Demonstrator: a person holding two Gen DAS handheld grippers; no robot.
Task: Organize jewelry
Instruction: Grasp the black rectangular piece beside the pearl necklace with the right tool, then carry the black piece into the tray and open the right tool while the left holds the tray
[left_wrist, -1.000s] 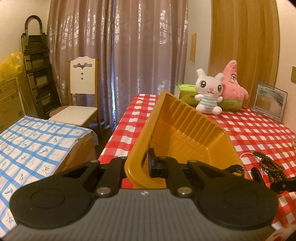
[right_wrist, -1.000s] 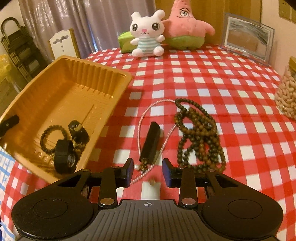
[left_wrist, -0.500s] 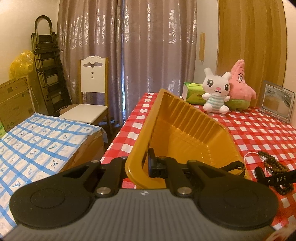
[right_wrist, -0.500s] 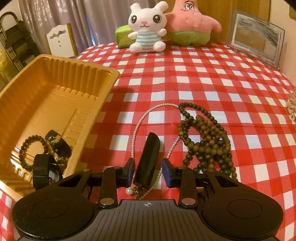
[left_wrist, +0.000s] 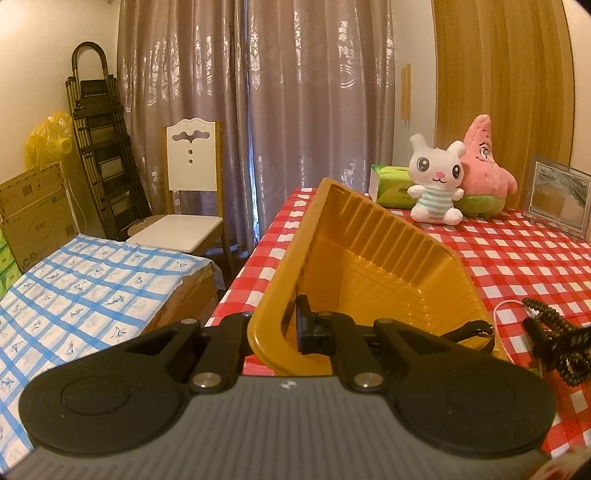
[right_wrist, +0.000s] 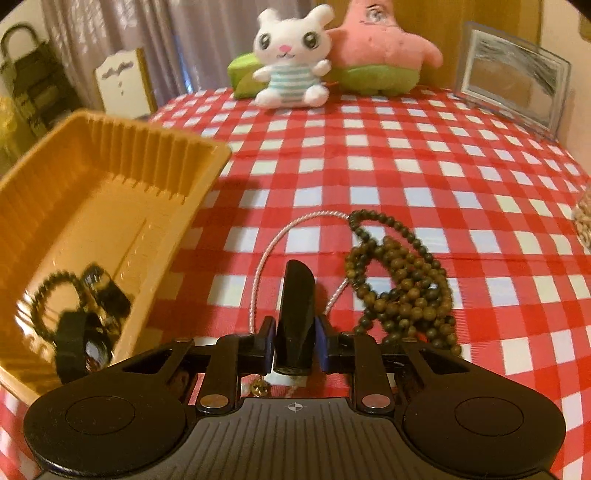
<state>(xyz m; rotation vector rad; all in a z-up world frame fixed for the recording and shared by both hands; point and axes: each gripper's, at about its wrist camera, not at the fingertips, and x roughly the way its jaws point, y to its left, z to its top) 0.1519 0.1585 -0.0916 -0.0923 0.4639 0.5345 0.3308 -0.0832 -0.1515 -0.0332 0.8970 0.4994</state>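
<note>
My left gripper (left_wrist: 286, 328) is shut on the near rim of the orange plastic tray (left_wrist: 373, 254) and holds it tilted up. In the right wrist view the tray (right_wrist: 122, 162) lies at the left, with a dark bead bracelet (right_wrist: 51, 302) and a black watch (right_wrist: 81, 343) inside. My right gripper (right_wrist: 294, 341) is shut on a black pendant bar (right_wrist: 295, 306). A thin pearl necklace (right_wrist: 280, 236) and a pile of brown wooden beads (right_wrist: 402, 291) lie on the red checked cloth just ahead of it.
A white bunny plush (right_wrist: 291, 62) and a pink starfish plush (right_wrist: 376, 44) sit at the table's far edge, with a picture frame (right_wrist: 513, 85) at the right. A white chair (left_wrist: 188, 206) and a blue checked surface (left_wrist: 74, 295) stand left of the table.
My right gripper moved forward over the black pendant bar and closed on it. My left gripper kept hold of the tray rim while its view swung to the left.
</note>
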